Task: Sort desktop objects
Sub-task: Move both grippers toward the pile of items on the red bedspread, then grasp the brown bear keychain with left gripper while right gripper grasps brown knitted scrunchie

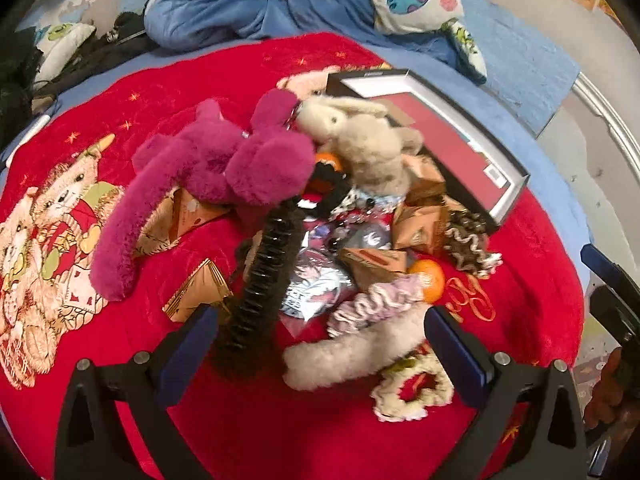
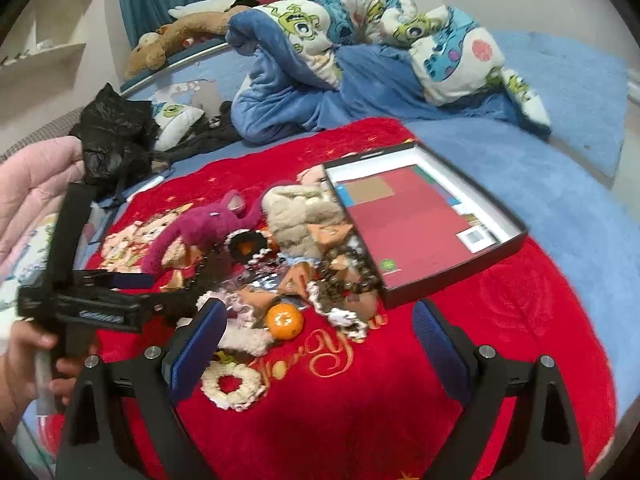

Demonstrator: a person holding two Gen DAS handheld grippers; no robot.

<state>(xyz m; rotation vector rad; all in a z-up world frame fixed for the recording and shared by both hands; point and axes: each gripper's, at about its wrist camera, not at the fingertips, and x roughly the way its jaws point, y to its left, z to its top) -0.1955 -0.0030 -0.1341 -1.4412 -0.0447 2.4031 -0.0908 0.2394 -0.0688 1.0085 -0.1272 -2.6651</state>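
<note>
— Gaping wide, the left claw [image 1: 320, 332] hangs over the pile, gripping nothing; a black comb [image 1: 262, 276] and cream plush limb [image 1: 352, 352] lie between its pads.
— And the right claw [image 2: 320, 340]?
— Wide apart too, holding nothing. An orange [image 2: 285, 321] lies just beyond, then the magenta plush [image 1: 224, 172], and farthest the open box [image 2: 420, 224], on the red blanket [image 2: 500, 340].

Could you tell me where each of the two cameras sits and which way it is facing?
Left wrist: on the left gripper, low over the red blanket, facing the toy pile; its own open fingers show.
Right wrist: on the right gripper, further back, facing pile and bed; its fingers and the left gripper show.
Shared: magenta plush, orange, open box.
</note>
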